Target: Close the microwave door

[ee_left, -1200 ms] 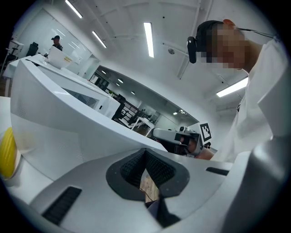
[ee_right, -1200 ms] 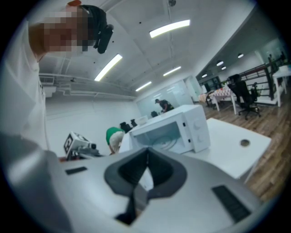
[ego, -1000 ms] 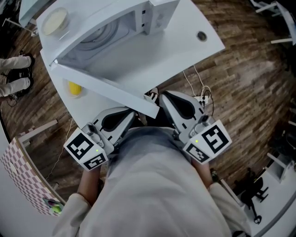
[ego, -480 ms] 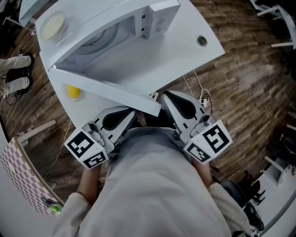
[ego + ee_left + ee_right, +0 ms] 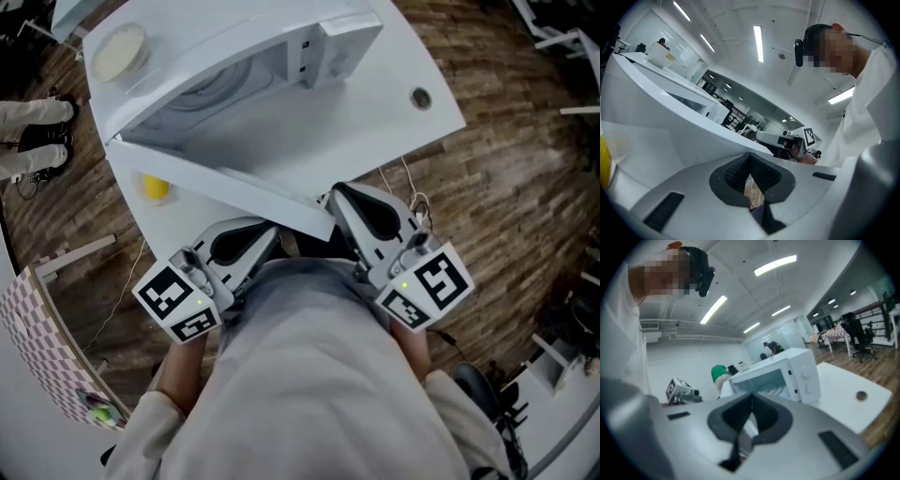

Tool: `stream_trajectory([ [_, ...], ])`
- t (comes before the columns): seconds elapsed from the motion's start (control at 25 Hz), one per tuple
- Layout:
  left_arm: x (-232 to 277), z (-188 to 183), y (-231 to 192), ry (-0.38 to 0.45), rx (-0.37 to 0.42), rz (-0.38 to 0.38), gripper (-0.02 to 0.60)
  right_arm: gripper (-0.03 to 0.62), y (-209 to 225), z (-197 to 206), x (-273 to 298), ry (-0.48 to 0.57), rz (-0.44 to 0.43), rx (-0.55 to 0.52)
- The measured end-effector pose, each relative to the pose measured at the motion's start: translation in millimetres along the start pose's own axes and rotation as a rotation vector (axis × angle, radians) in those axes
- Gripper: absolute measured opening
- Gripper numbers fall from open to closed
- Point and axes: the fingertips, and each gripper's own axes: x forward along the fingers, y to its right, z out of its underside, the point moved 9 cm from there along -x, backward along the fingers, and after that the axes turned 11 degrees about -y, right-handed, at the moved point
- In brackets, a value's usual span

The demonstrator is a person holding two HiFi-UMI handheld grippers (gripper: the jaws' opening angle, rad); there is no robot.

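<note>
Microwave (image 5: 323, 42) is sitting on the white table (image 5: 394, 122), approx 12 o'clock from the person, w/ its cavity facing them. Its door (image 5: 216, 178) is hanging wide open. The hinge is at the 10 o'clock side, and the free edge is reaching toward 5 o'clock, ending just in front of the person's body.

Left gripper (image 5: 270, 236) is hovering close by the door's near edge, on its 7 o'clock side. Its jaws are pressing together w/ nothing between them. Right gripper (image 5: 336, 197) is sitting right beside the door's free end, at its 3 o'clock; can't tell if it's touching. Its jaws are likewise closed up and empty.

A yellow item (image 5: 155, 186) is peeking out from under the door at 9 o'clock. A round dish (image 5: 119, 52) is resting on top of the microwave, approx 11 o'clock.
</note>
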Motion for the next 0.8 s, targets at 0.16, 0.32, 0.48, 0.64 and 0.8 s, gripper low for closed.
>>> stream_trajectory([
  [0.16,3.9,-4.9,-0.4,-0.001,-0.001,-0.008,0.015,0.023,6.2,-6.6,3.9,-0.001,-0.015,-0.006],
  [0.32,6.3,-9.0,-1.4,0.003,-0.011,-0.014,0.015,0.023,11.1,-12.0,6.6,0.0,-0.029,-0.007],
  [0.48,9.0,-12.3,-5.0,0.011,-0.023,-0.02,0.015,0.023,17.8,-15.4,10.1,0.004,-0.037,-0.006],
  [0.64,12.3,-16.2,-9.6,0.026,-0.053,-0.016,0.015,0.023,25.7,-19.4,12.8,0.012,-0.04,-0.004],
  [0.8,14.6,-19.5,-12.7,0.026,-0.041,-0.042,0.017,0.023,31.6,-22.0,17.3,0.009,-0.054,-0.003],
])
